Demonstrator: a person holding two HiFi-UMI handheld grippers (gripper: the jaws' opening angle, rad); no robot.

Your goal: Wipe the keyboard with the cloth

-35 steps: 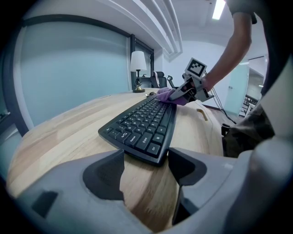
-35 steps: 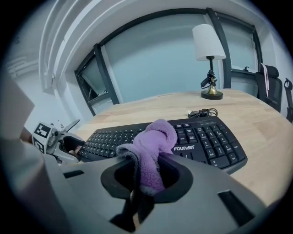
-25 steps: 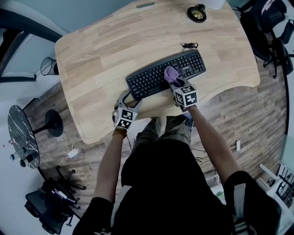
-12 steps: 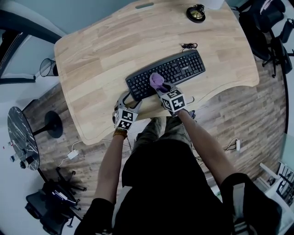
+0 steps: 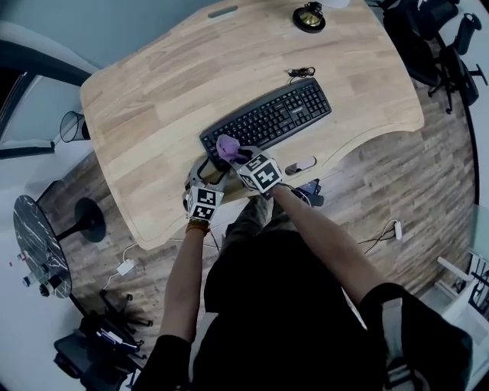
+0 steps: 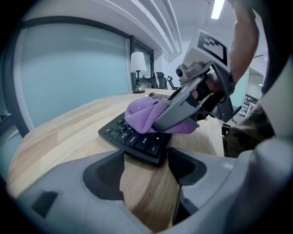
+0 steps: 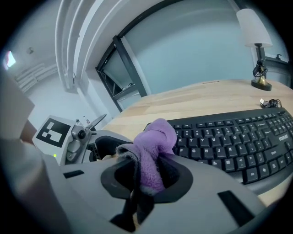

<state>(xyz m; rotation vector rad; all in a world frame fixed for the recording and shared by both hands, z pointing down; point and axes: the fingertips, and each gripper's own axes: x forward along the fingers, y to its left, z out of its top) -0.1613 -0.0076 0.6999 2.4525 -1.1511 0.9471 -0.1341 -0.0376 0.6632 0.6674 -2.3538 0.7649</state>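
Head view: a black keyboard point(image 5: 266, 120) lies slantwise on the wooden desk point(image 5: 153, 92), close to the near edge, and both grippers crowd its left end.
Cloth: the purple cloth point(image 5: 228, 147) is bunched into a soft wad and sits on the keys at the keyboard's near left corner.
Right gripper: the right gripper point(image 5: 237, 158) has its jaws clamped on the cloth. Its own view shows the wad squeezed between them and bulging out ahead.
Left gripper: the left gripper point(image 5: 205, 172) has its jaws apart with nothing in them. The keyboard's corner lies just ahead of the gap (a steadying post, I would guess, not a grasp).
Cloth handling: it looks light, limp and fleecy, so it will likely fold and drag rather than glide. The bunched middle is the place to hold it, with a loose pad left free to meet the keys.
Keyboard handling: it is stiff but probably light enough to skate on smooth wood under a sideways push. The keys give, so gentle pressure suits.
Far side: a small lamp point(image 5: 309, 17) and a coiled cable point(image 5: 300, 73) stand well apart from the work.
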